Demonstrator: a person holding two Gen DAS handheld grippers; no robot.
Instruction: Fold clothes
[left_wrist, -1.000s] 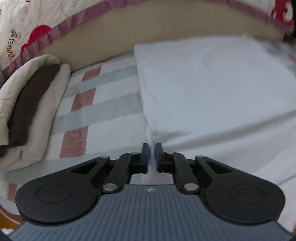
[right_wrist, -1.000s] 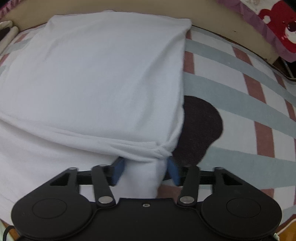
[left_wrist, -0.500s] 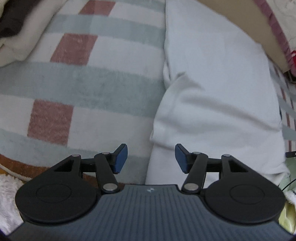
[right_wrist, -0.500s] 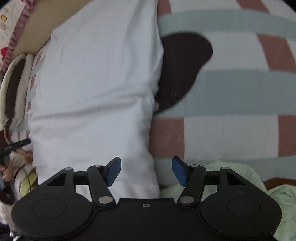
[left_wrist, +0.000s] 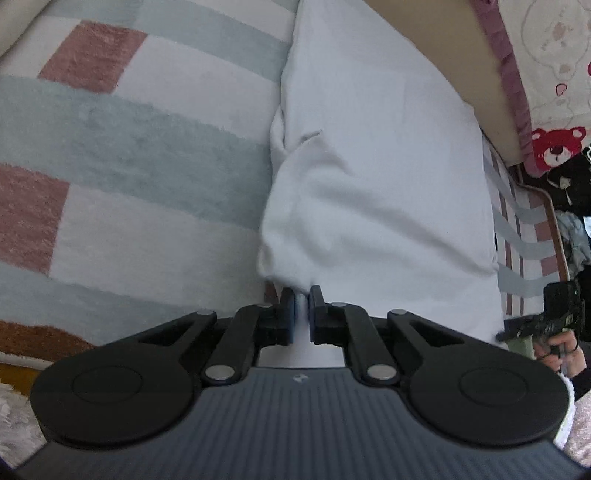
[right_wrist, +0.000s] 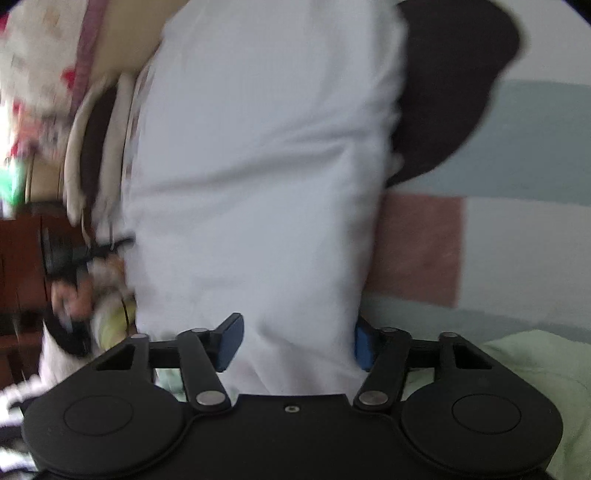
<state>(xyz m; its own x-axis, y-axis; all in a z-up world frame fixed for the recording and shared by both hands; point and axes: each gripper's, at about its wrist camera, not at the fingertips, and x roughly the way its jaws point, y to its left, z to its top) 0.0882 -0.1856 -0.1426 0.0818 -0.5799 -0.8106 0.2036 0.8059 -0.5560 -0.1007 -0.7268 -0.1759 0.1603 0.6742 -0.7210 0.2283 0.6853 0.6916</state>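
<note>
A white garment lies folded lengthwise on a striped blanket. My left gripper is shut on the near left corner of the white garment, with cloth pinched between the blue pads. In the right wrist view the same white garment runs away from me. My right gripper stands open, its blue pads on either side of the garment's near right edge, cloth lying between them. The right wrist view is blurred by motion.
A dark brown patch shows on the blanket right of the garment. A pale green cloth lies at the near right. Folded beige and brown clothes sit far left. A hand holding the other gripper appears at the right edge.
My left gripper, open half a second ago, has closed on the garment's near corner. My right gripper stays open and has moved over the garment's near edge. Both views have swung round.
</note>
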